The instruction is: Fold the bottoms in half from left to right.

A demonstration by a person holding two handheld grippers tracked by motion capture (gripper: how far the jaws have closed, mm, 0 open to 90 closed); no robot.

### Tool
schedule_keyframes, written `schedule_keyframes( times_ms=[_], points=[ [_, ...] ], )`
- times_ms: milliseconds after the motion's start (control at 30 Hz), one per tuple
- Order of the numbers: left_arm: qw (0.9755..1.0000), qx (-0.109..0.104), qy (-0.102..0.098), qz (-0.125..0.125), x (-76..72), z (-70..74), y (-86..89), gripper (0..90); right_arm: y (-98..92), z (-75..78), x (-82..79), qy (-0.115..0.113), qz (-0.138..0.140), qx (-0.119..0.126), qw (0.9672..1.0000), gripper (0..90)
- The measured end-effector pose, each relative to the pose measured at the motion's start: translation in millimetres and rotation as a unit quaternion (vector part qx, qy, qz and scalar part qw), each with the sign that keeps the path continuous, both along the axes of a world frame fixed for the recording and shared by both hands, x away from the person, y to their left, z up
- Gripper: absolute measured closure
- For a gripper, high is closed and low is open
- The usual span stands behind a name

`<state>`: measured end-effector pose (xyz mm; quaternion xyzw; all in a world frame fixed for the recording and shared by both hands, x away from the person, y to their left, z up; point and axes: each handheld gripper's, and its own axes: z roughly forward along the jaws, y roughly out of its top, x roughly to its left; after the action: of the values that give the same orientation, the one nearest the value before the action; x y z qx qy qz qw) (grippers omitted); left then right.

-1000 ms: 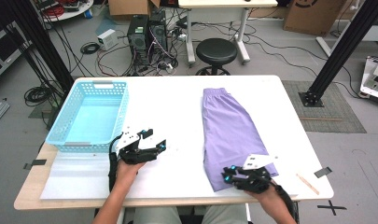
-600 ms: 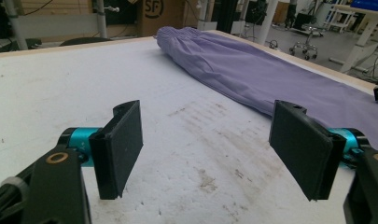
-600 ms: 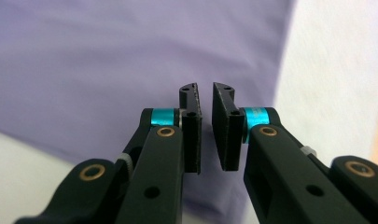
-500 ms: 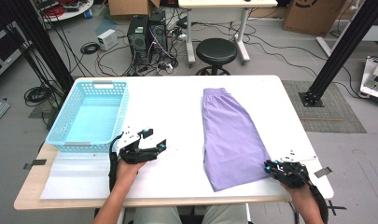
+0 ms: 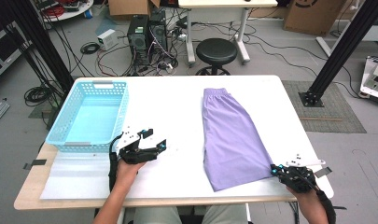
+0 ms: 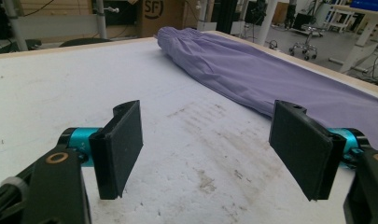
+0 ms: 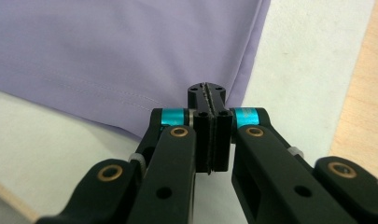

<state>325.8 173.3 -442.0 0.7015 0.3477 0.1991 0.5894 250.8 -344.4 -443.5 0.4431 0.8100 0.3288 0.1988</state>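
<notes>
Purple shorts (image 5: 231,135) lie flat on the right half of the white table (image 5: 177,102), waistband at the far end. My right gripper (image 5: 273,170) is at their near right corner. In the right gripper view its jaws have just been closing and now meet (image 7: 209,93) over that corner of the shorts (image 7: 107,46), with the cloth's tip hidden between them. My left gripper (image 5: 157,138) rests on the table left of the shorts, its jaws wide apart (image 6: 210,149) with nothing between them and the shorts (image 6: 252,70) lying beyond.
A light blue plastic basket (image 5: 123,116) stands at the table's left side, just beyond the left gripper. A thin strip of wooden table edge runs to the right of the right gripper (image 7: 364,93). Past the far edge are a black stool (image 5: 216,51) and floor cables.
My right gripper has slid right along the near hem to the shorts' right corner and its jaws have shut there. The left gripper has stayed where it was.
</notes>
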Motion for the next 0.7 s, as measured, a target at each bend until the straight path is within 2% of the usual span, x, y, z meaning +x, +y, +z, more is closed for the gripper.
schedule_keyframes(
  times_ms=[167,267,400,433,467,567,633,700],
  points=[
    [1.0,-0.001,0.0,-0.001,0.0,-0.1,-1.1,25.9,-3.8,0.0,-2.6,-0.001,-0.005,-0.009,0.9999,90.0],
    [1.0,0.0,0.001,-0.002,0.1,-0.2,-1.0,25.9,-6.5,1.9,-1.9,-0.014,-0.015,-0.01,0.9997,90.0],
    [1.0,0.0,0.0,-0.002,0.0,-0.2,-0.8,25.9,-5.9,-0.5,-1.6,-0.011,-0.016,-0.012,0.9997,87.5],
    [1.0,0.001,-0.001,-0.001,0.0,0.0,-0.5,25.9,-6.2,0.3,-1.7,-0.011,-0.014,-0.007,0.9998,81.5],
    [1.0,0.001,-0.001,0.0,0.0,0.0,-0.3,25.9,-6.6,2.5,-2.0,-0.016,-0.016,-0.001,0.9997,79.0],
    [1.0,0.001,0.0,0.0,0.0,-0.2,-0.3,25.9,-6.7,9.3,-4.0,-0.04,-0.015,0.029,0.9987,77.9],
    [1.0,0.001,-0.001,-0.001,0.0,-0.1,-0.4,25.9,-4.7,8.0,-3.1,-0.037,-0.004,0.03,0.9989,78.7],
    [1.0,0.001,0.0,-0.001,0.0,0.0,-0.2,25.9,-1.5,2.5,-1.7,-0.024,0.009,0.026,0.9993,80.6]
  ],
)
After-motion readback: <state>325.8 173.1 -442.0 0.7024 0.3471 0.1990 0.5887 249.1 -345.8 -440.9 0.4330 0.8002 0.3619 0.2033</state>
